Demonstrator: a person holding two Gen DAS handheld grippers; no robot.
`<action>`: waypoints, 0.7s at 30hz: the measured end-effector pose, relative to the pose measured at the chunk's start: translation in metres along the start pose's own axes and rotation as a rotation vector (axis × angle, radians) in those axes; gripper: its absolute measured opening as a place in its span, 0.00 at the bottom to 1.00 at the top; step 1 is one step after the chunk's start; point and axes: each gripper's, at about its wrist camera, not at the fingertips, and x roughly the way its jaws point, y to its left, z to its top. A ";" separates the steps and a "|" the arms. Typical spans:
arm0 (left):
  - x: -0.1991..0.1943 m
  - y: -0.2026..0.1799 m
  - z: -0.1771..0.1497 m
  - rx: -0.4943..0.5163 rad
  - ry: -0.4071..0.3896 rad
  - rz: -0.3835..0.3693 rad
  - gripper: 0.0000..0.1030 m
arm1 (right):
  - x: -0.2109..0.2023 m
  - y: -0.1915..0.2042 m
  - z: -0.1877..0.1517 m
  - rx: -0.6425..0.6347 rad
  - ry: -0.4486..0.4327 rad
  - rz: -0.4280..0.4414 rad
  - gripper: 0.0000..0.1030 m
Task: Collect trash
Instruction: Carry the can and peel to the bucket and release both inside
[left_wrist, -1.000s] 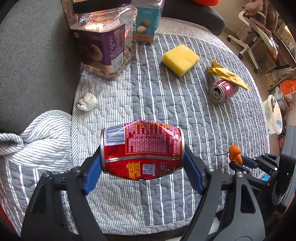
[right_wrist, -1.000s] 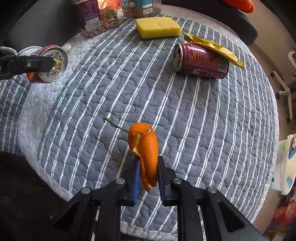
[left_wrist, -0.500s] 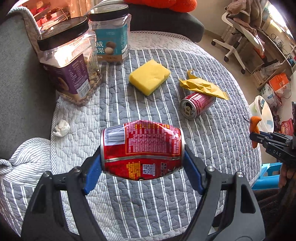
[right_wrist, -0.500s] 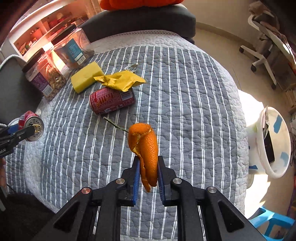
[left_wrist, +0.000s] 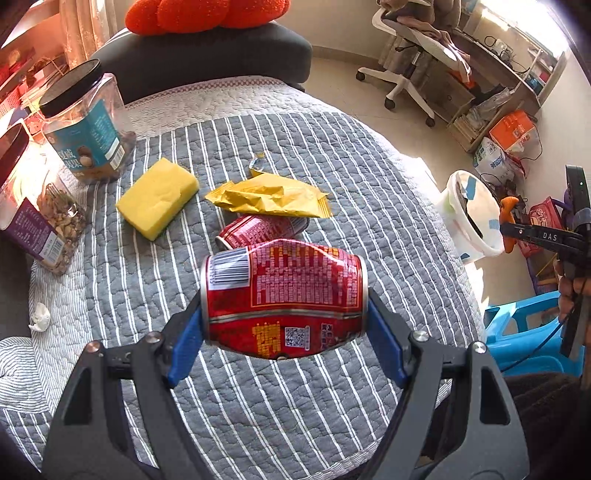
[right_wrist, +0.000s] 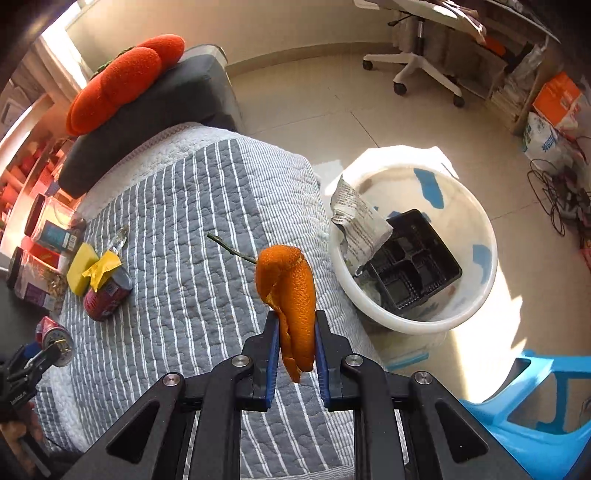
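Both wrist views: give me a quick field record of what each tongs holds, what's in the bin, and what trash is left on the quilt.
left tongs: shut on dented red can, held end to end
right tongs: shut on orange peel
white bin: on floor beside the quilt, holds black tray and printed wrapper
left on quilt: second red can, yellow wrapper, crumpled tissue
also there: yellow sponge, two nut jars
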 end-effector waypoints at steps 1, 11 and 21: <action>0.002 -0.008 0.003 0.011 0.000 -0.013 0.77 | -0.002 -0.013 0.002 0.029 -0.007 -0.006 0.17; 0.023 -0.093 0.034 0.134 -0.011 -0.112 0.77 | 0.004 -0.103 0.007 0.236 -0.013 -0.029 0.21; 0.063 -0.190 0.062 0.265 0.031 -0.193 0.77 | -0.022 -0.147 -0.003 0.298 -0.034 -0.059 0.50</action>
